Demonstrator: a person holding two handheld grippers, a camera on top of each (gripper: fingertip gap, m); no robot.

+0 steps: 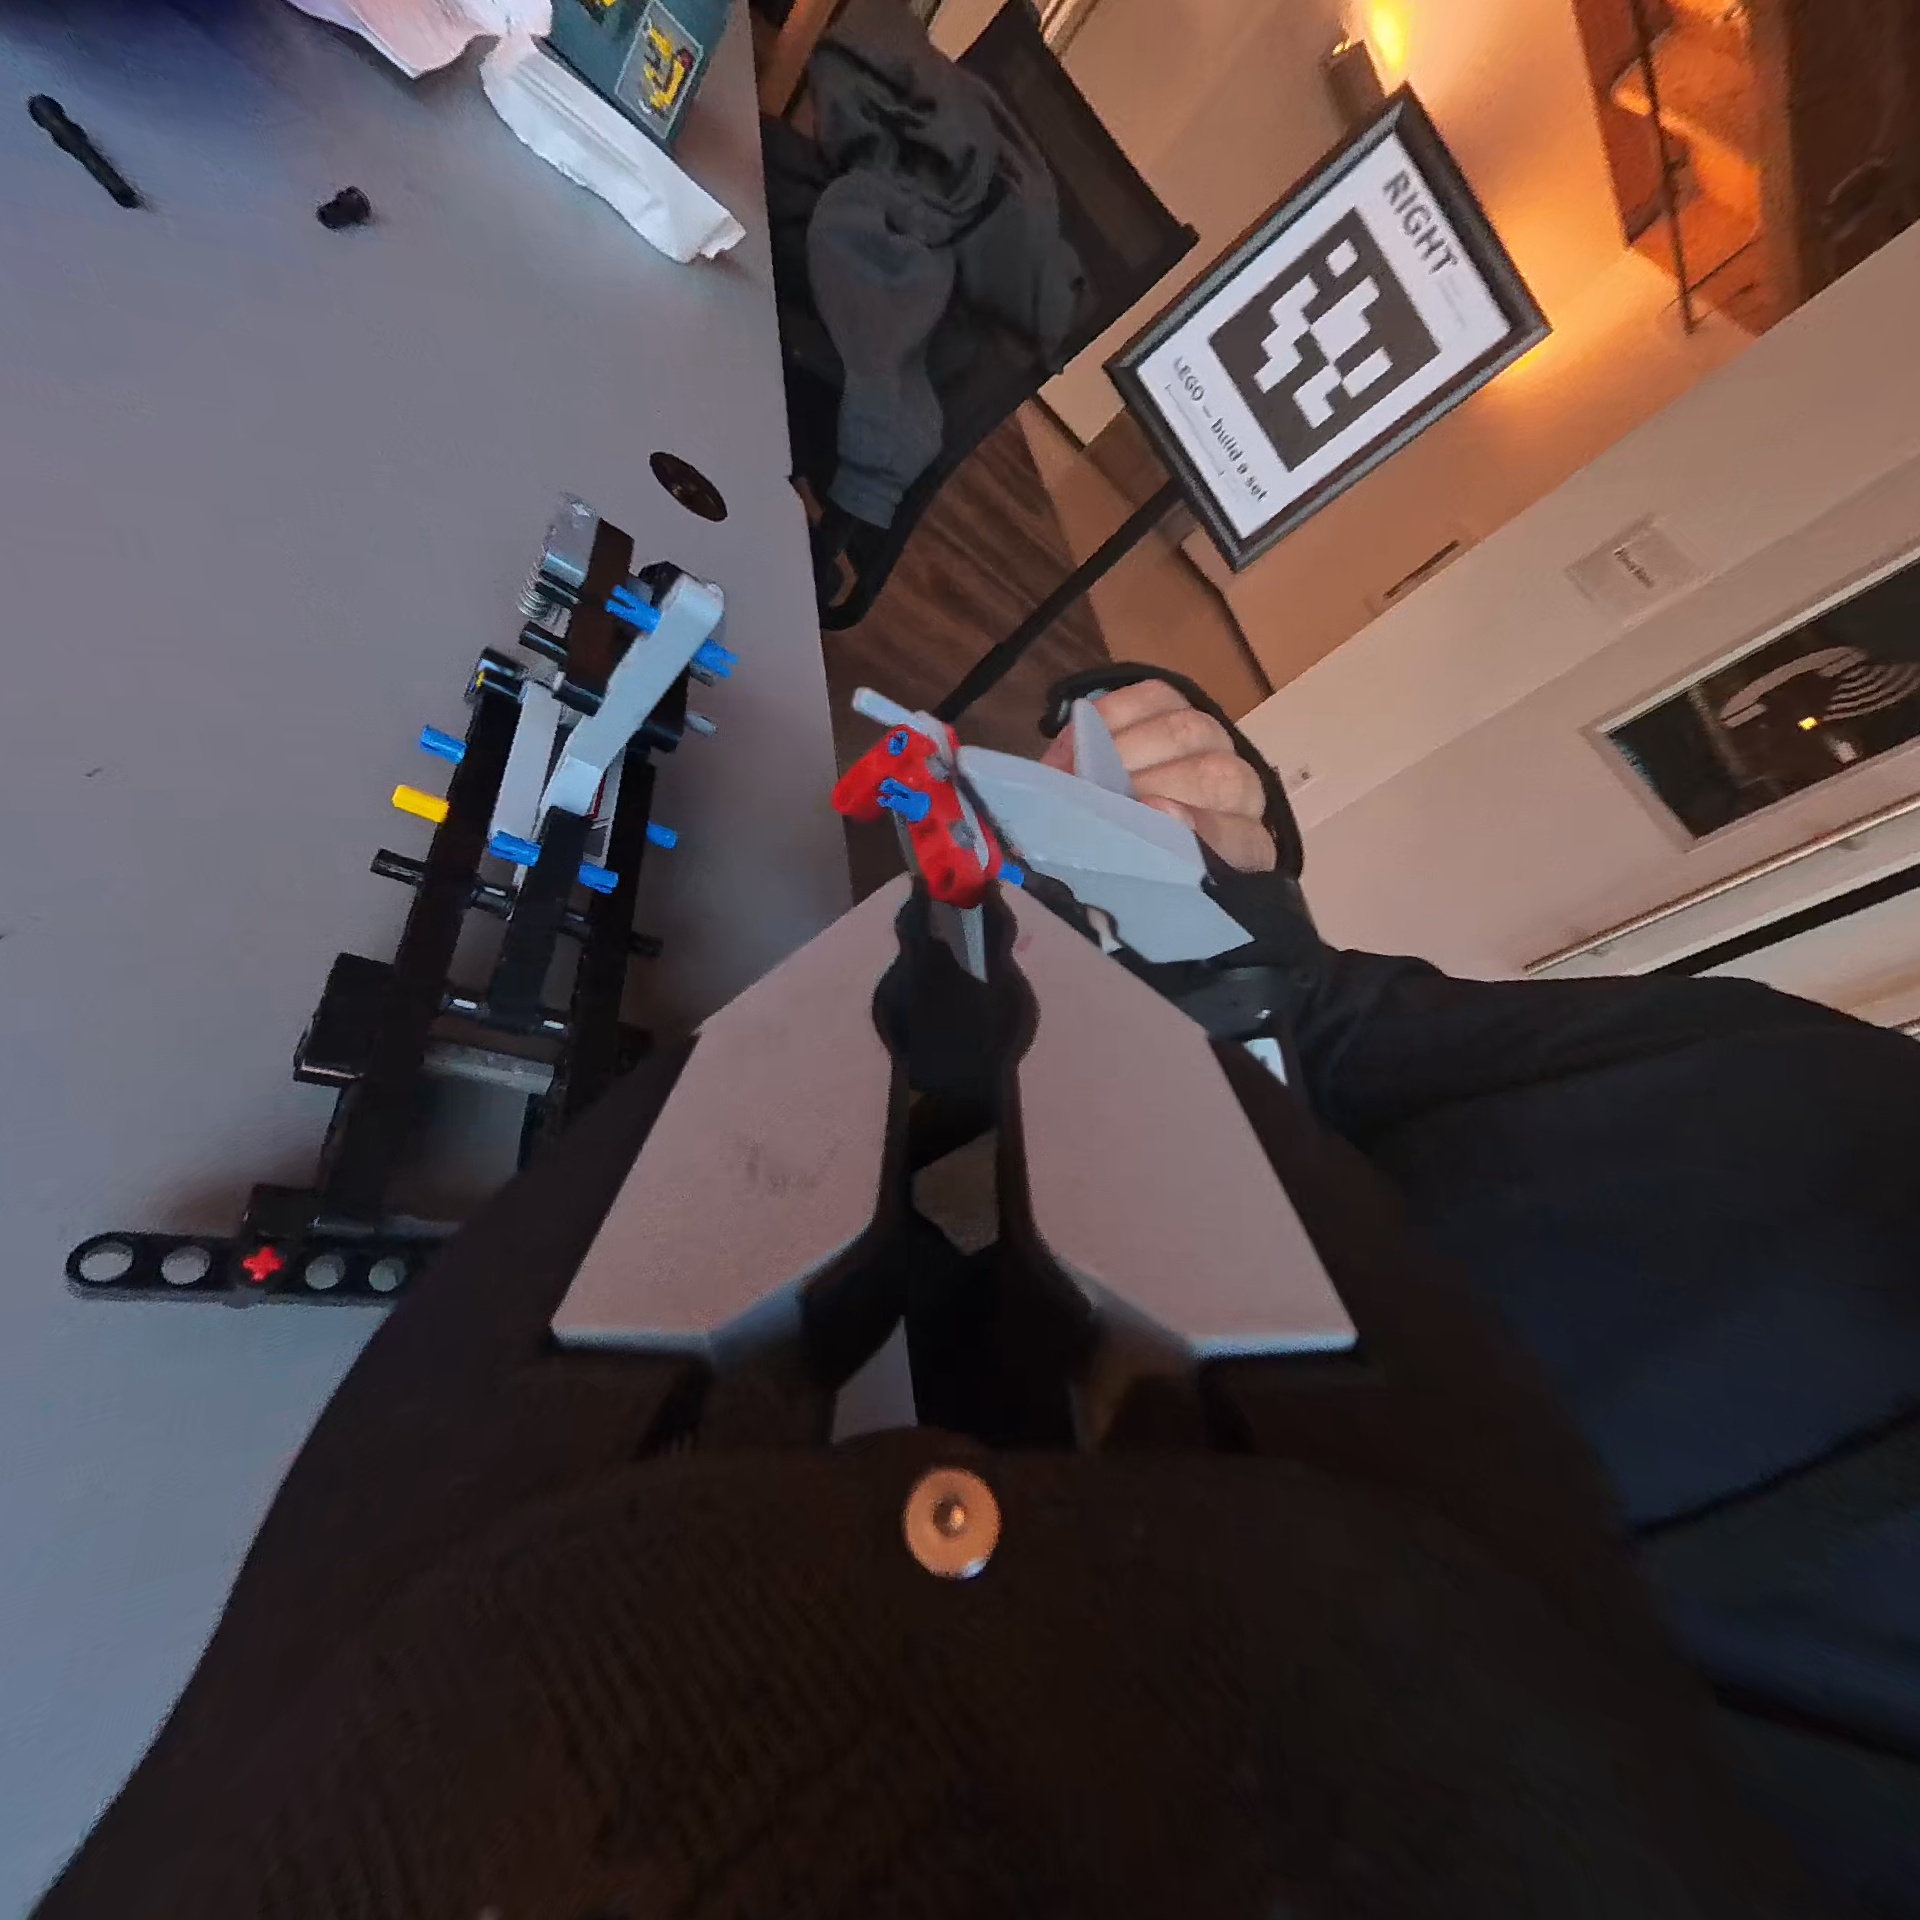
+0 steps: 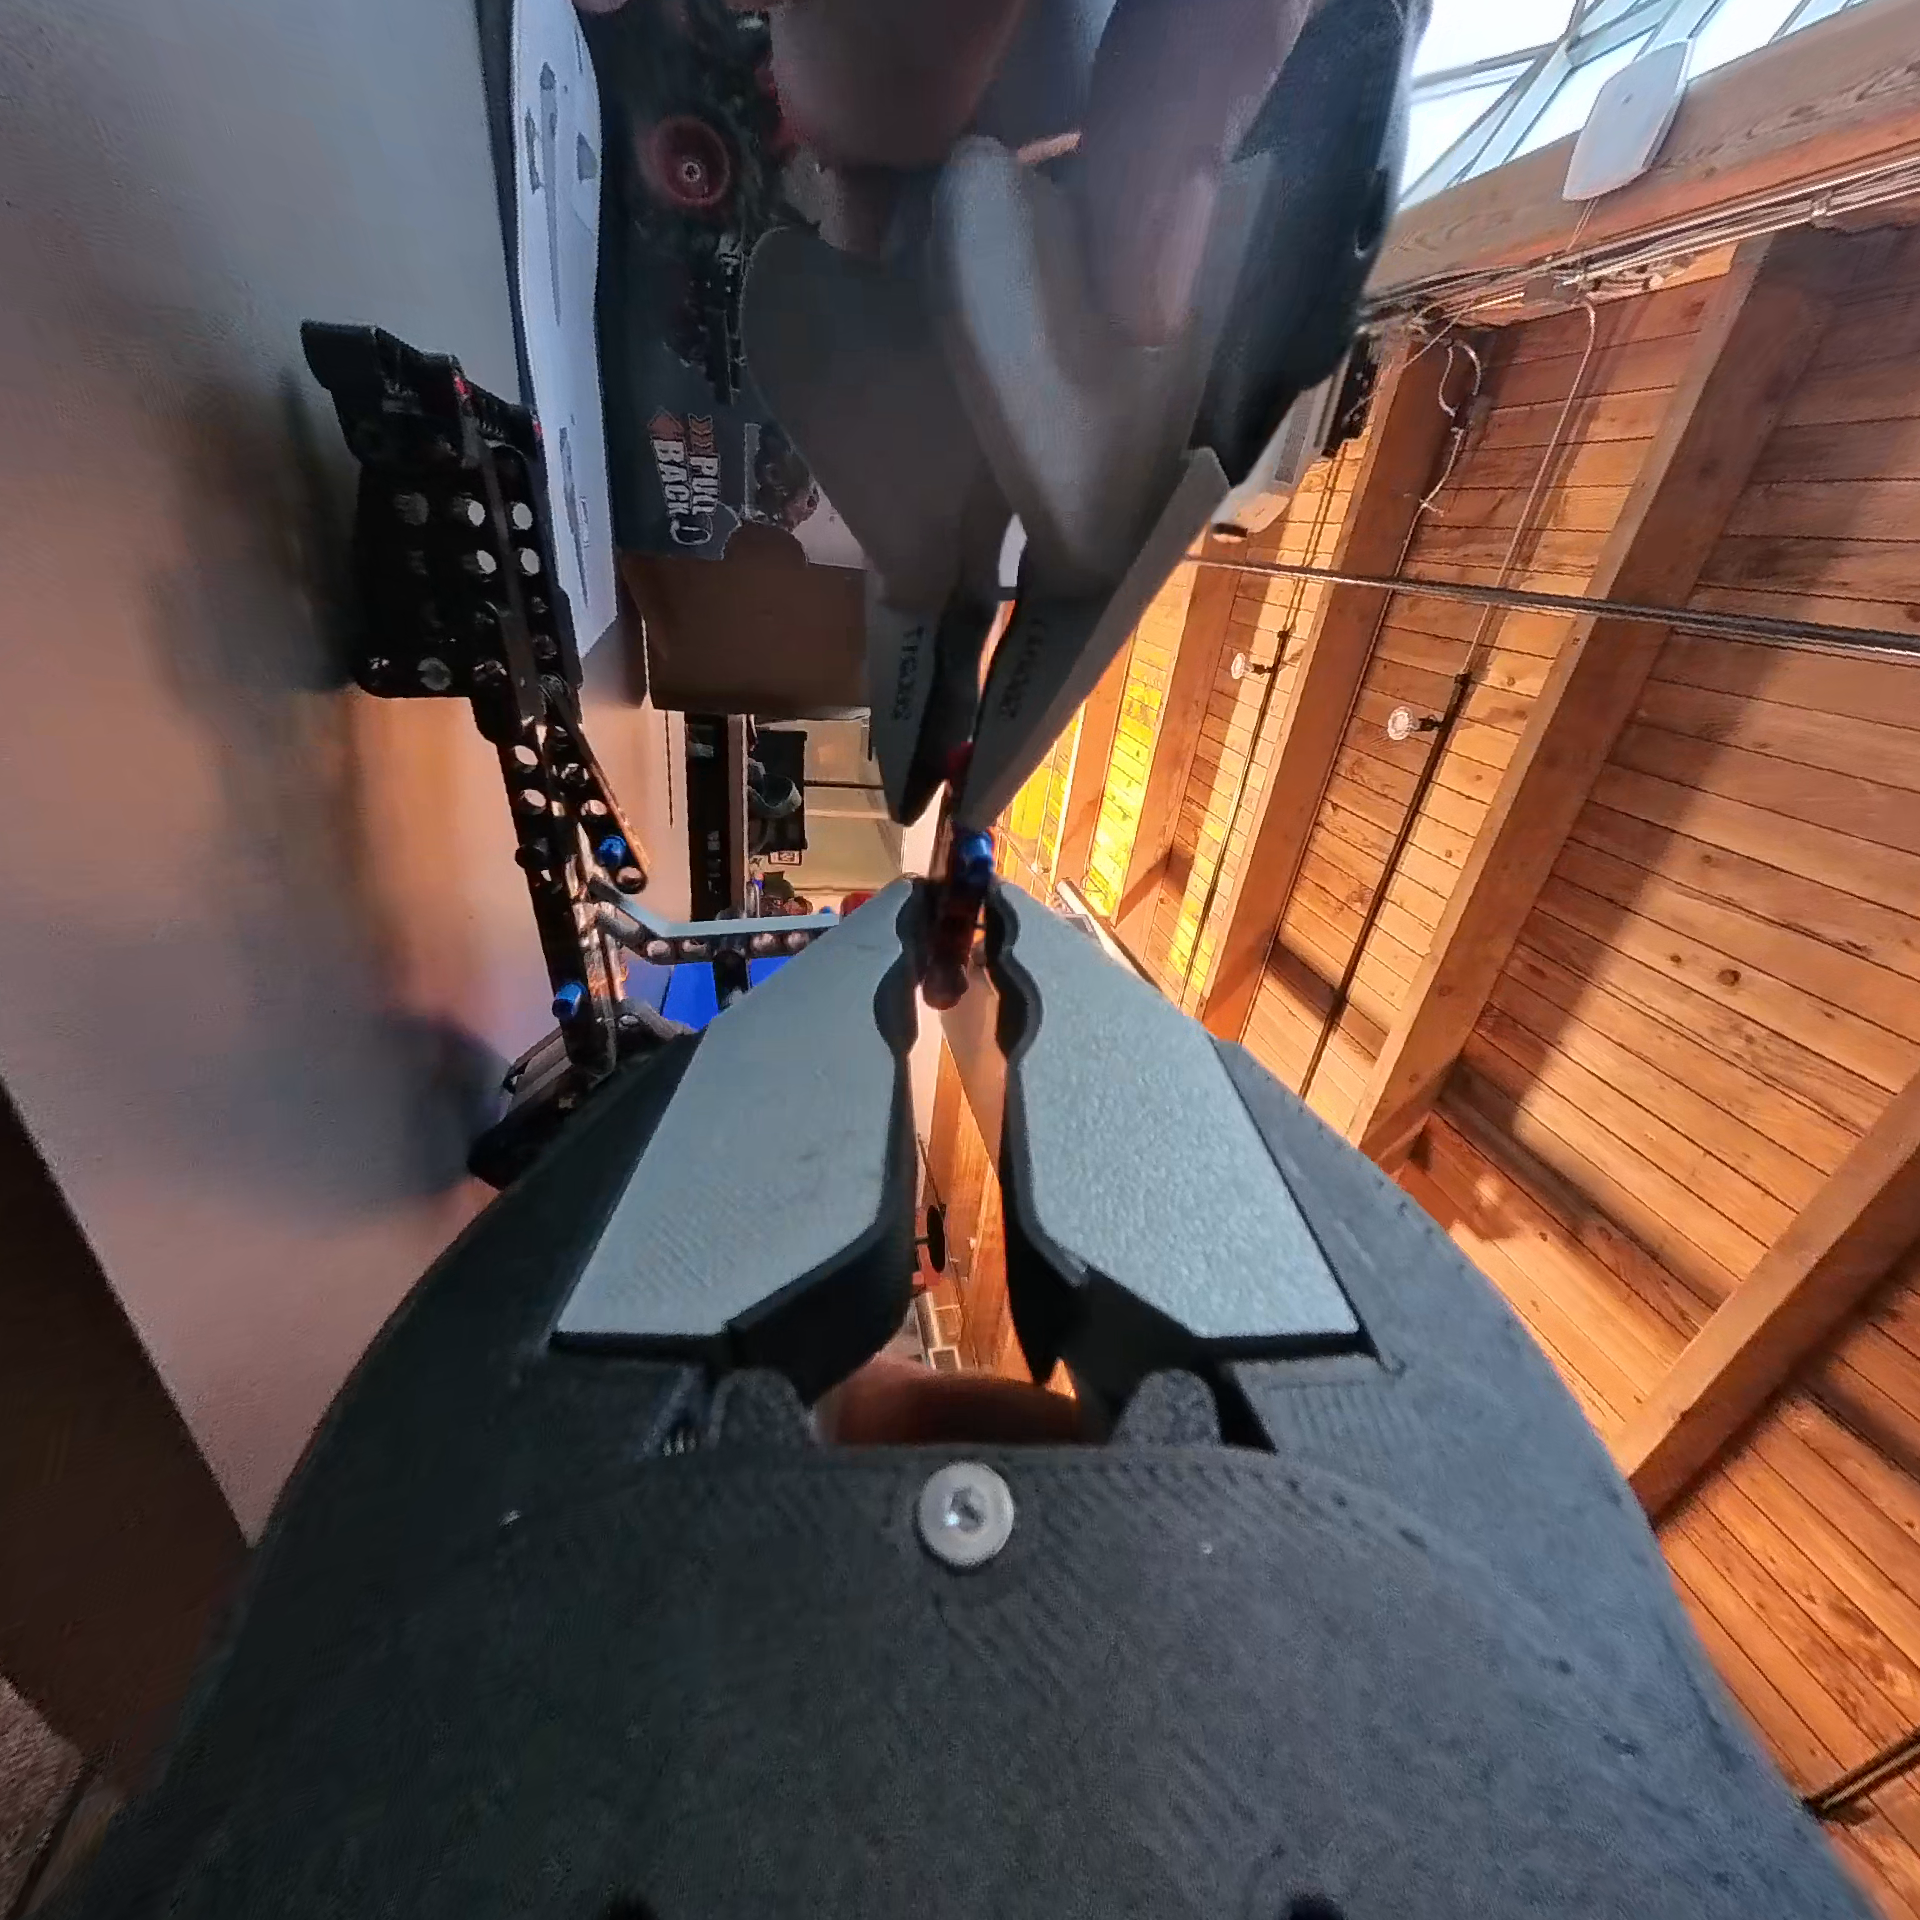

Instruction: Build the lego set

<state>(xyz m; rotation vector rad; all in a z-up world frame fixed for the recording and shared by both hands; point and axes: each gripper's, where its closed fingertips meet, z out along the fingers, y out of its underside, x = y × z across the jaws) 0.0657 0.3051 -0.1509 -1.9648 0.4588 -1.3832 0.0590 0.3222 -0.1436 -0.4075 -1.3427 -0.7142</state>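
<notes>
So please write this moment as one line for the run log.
left gripper: shut on red piece | right gripper: shut on same piece, held off table | black frame: on table, untouched

Count: 1 partly built black frame [image 1: 488,935] on the tabletop [image 1: 260,520]. 1 red connector piece [image 1: 920,816] held up, 2 blue pins in it. 2 loose black bits: 1 long rod [image 1: 83,151], 1 short stub [image 1: 345,208]. 1 set box [image 1: 634,57]. 1 framed sign [image 1: 1330,332]. 2 tongs: left [image 1: 951,914], right [image 2: 951,935].
</notes>
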